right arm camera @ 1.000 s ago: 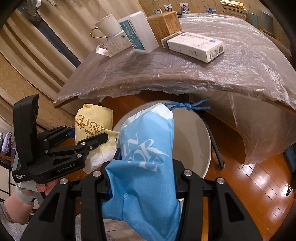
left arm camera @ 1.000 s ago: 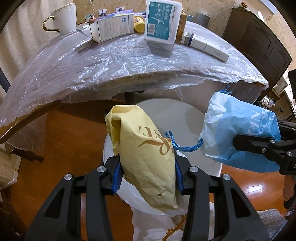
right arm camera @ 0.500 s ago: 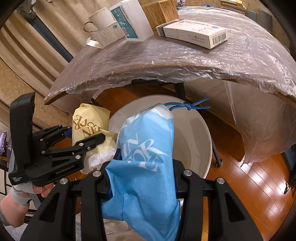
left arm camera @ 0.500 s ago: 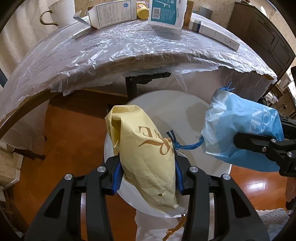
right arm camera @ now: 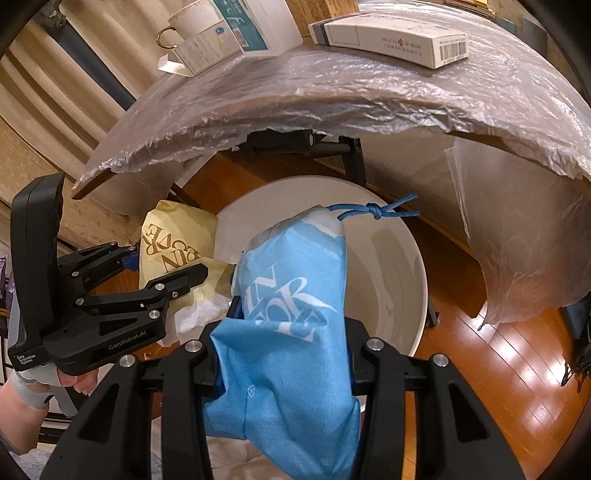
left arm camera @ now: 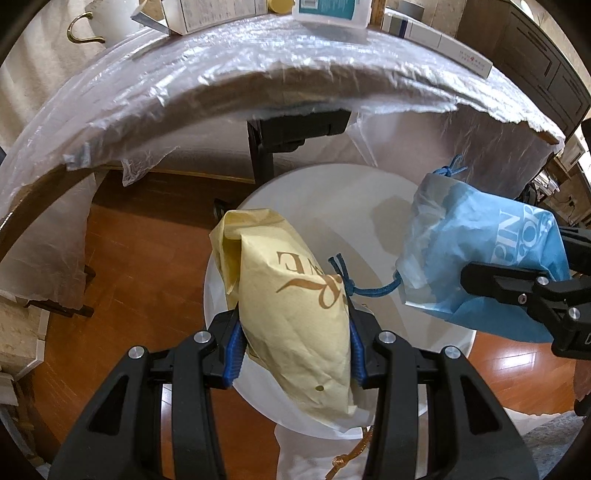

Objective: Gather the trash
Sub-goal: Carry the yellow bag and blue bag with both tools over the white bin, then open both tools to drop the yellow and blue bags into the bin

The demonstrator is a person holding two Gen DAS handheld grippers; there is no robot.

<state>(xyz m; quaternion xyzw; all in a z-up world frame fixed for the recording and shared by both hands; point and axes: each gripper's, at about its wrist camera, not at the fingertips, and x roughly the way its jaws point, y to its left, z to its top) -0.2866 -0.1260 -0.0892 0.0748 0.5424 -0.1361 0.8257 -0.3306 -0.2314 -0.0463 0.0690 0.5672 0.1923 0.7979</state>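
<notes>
My left gripper (left arm camera: 293,341) is shut on a yellow drawstring bag (left arm camera: 291,306) with gold lettering, held above the near rim of a white round bin (left arm camera: 332,199). My right gripper (right arm camera: 286,341) is shut on a blue drawstring bag (right arm camera: 291,332) with white lettering and a blue cord (right arm camera: 373,212), held over the same bin (right arm camera: 391,273). In the left wrist view the blue bag (left arm camera: 480,258) and the right gripper's fingers (left arm camera: 517,291) sit at the right. In the right wrist view the yellow bag (right arm camera: 173,251) and left gripper (right arm camera: 162,266) sit at the left.
A table covered in plastic sheet (left arm camera: 258,74) overhangs the bin, with black legs (left arm camera: 262,147) underneath. On it stand a white mug (right arm camera: 192,22), cartons (right arm camera: 391,33) and a teal-labelled pack (right arm camera: 255,22). Wooden floor (left arm camera: 140,266) surrounds the bin. A dark cabinet (left arm camera: 546,55) is at the right.
Both grippers have dropped lower and tilted down, so the table edge rises in view and more of the bin and table legs show. Both bags stay gripped.
</notes>
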